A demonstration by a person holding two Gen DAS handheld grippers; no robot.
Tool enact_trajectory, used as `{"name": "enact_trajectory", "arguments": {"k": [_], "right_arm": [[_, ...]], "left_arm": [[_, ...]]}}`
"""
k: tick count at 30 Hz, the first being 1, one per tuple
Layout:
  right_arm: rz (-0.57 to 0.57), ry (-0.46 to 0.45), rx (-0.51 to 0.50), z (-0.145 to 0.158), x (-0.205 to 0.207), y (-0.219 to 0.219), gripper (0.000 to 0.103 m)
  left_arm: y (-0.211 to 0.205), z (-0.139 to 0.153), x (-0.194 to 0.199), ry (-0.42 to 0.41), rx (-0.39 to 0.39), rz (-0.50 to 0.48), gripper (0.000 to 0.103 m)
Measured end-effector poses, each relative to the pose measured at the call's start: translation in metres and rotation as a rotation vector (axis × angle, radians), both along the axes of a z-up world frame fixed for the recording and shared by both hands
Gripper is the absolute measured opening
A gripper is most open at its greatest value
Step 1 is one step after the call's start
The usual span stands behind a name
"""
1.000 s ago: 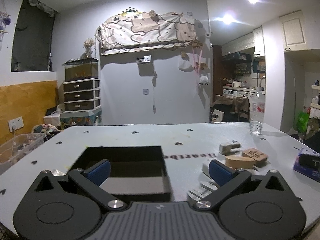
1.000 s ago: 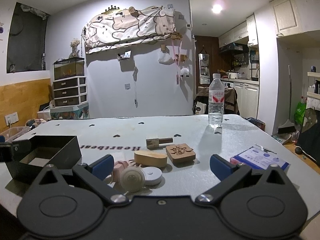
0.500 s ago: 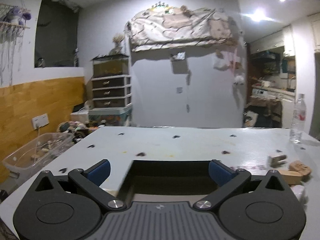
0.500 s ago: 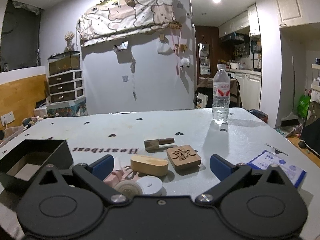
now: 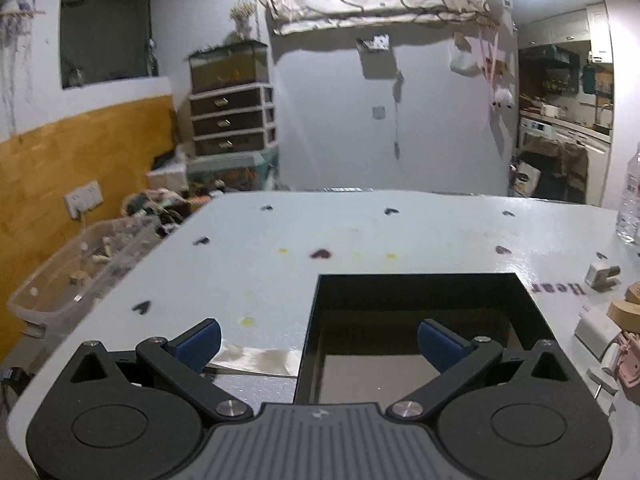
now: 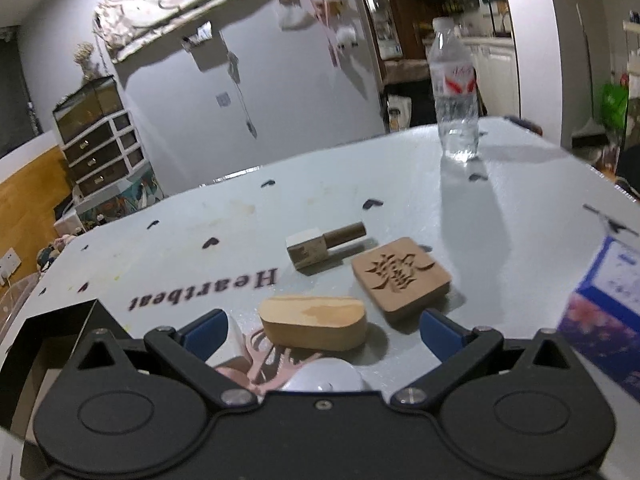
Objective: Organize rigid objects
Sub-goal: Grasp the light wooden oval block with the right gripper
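Note:
A black open box (image 5: 420, 292) sits on the pale table, its left wall lying between the blue pads of my left gripper (image 5: 318, 340), which is open and holds nothing. In the right wrist view my right gripper (image 6: 322, 330) is open just above an oval wooden block (image 6: 312, 322). Behind the block lie a carved square wooden tile (image 6: 402, 274) and a small bottle with a brown cap (image 6: 324, 244). A pink cut-out piece (image 6: 266, 360) and a white round object (image 6: 324, 378) lie under the gripper's body. The box's corner (image 6: 60, 320) shows at the left.
A clear water bottle (image 6: 456, 92) stands at the table's far right. A blue and white packet (image 6: 604, 304) lies at the right edge. The table top (image 5: 360, 236) carries heart marks and the word Heartbeat. A clear plastic bin (image 5: 72, 276) sits on the floor to the left.
My left gripper has swung left, so the box now lies toward its right finger. My right gripper has moved forward and down over the wooden pieces and tilted.

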State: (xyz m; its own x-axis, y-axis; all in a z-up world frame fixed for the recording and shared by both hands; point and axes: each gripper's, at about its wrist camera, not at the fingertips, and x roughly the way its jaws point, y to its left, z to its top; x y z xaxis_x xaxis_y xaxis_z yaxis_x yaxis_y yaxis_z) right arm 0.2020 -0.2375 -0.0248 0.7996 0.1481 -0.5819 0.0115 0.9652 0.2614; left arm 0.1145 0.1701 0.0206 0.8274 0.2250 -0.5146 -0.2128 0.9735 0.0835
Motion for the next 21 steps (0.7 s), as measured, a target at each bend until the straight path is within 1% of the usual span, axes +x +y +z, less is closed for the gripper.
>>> {"name": "enact_trajectory", "arguments": {"k": [2,5,8,14,15,19,21], "right_arm": [[0.000,0.035,0.000,-0.004,0.013,0.006,0.103],[-0.004,0.087,0.019,-0.010,0.029,0.012,0.103],[-0.006,0.125,0.021,-0.015,0.043,0.019,0.103],[-0.011,0.163,-0.026,-0.022,0.061,0.032,0.103],[-0.014,0.170,-0.033,-0.023,0.064,0.033,0.103],[-0.024,0.188,-0.059,-0.025,0.071,0.039,0.103],[-0.030,0.195,-0.064,-0.027,0.073,0.040,0.103]], "left_arm": [[0.007,-0.003,0.007,0.035,-0.027,-0.012,0.103],[0.011,-0.008,0.017,0.079,-0.024,-0.015,0.102],[0.016,-0.013,0.025,0.124,-0.030,-0.014,0.096],[0.028,-0.025,0.033,0.189,-0.060,-0.006,0.074],[0.030,-0.026,0.034,0.197,-0.067,-0.006,0.067],[0.034,-0.031,0.036,0.222,-0.085,-0.016,0.052],[0.036,-0.033,0.037,0.234,-0.091,-0.025,0.046]]}}
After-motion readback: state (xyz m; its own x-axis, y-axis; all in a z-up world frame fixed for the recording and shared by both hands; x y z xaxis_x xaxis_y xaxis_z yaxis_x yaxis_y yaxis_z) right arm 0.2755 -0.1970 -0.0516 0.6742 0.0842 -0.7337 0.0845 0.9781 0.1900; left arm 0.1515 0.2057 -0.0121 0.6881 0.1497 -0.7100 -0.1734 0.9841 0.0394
